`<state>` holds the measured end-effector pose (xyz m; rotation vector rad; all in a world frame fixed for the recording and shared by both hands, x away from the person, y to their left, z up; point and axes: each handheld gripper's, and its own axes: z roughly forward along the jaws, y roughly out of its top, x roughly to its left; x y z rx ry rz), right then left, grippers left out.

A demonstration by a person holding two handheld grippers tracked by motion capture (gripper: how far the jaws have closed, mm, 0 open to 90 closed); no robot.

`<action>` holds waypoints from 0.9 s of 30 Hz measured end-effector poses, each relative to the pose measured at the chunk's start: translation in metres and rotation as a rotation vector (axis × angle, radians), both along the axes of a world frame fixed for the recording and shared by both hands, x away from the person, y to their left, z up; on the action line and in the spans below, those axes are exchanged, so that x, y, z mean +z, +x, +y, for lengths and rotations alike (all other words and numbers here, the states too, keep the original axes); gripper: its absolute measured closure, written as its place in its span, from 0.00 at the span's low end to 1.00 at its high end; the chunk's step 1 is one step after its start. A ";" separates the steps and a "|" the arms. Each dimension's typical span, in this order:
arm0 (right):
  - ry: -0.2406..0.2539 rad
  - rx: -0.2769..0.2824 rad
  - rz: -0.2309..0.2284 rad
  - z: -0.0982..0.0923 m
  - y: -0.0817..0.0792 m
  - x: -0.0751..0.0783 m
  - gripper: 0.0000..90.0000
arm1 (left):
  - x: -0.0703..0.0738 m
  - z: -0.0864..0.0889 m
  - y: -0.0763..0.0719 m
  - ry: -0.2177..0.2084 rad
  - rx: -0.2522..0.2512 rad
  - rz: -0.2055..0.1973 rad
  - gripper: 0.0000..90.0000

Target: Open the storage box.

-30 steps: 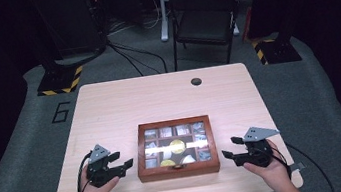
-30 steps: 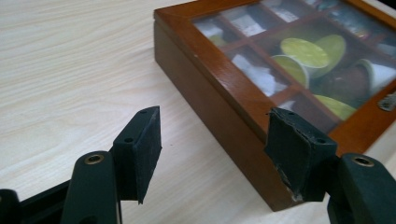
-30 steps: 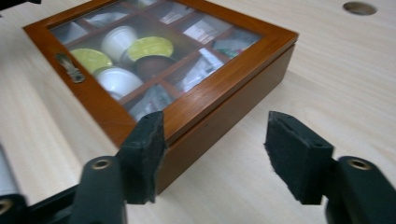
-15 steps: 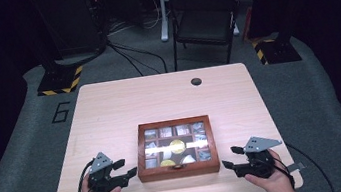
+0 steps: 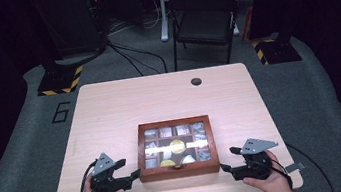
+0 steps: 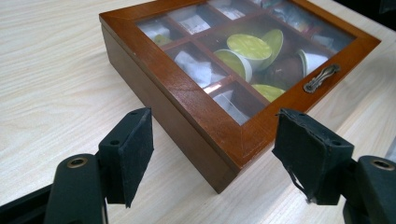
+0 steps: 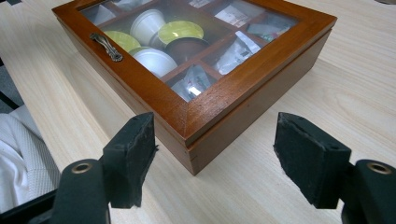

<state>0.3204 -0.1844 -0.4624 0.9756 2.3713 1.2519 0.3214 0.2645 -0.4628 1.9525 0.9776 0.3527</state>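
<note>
While both grippers, left (image 5: pixel 134 173) and right (image 5: pixel 225 167), have just opened with nothing between their jaws, they flank the shut box (image 5: pixel 176 148); next, probably, lift its lid.

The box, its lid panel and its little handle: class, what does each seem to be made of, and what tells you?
The box looks like reddish-brown wood with a smooth stained finish: grain and mitred corner joints show. Its lid panel seems to be glass or clear plastic, as it is see-through with pale glare. The handle looks like dull, brass-toned metal, judging by its cast, ornate shape.
</note>
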 end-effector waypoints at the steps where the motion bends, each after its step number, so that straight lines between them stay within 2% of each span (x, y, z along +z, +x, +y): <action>1: 0.003 0.000 -0.002 0.001 0.000 -0.001 0.32 | 0.000 0.000 -0.001 0.007 -0.004 -0.001 0.31; 6: -0.005 0.003 0.008 0.006 -0.001 -0.003 0.35 | -0.006 -0.004 -0.006 0.014 0.015 0.009 0.32; 14: -0.025 0.002 0.044 0.013 -0.003 -0.010 0.42 | -0.010 -0.008 -0.008 0.035 0.007 0.024 0.37; 21: -0.081 0.019 0.078 0.020 0.000 -0.019 0.56 | -0.012 -0.012 -0.007 0.038 -0.009 0.031 0.39; 24: -0.110 0.025 0.068 0.023 0.000 -0.021 0.62 | -0.011 -0.011 -0.006 0.050 -0.014 0.024 0.40; 25: -0.114 0.018 0.075 0.025 0.000 -0.021 0.65 | -0.012 -0.011 -0.006 0.046 -0.013 0.028 0.40; 27: -0.116 0.017 0.061 0.025 0.001 -0.022 0.68 | -0.012 -0.011 -0.006 0.046 -0.011 0.021 0.40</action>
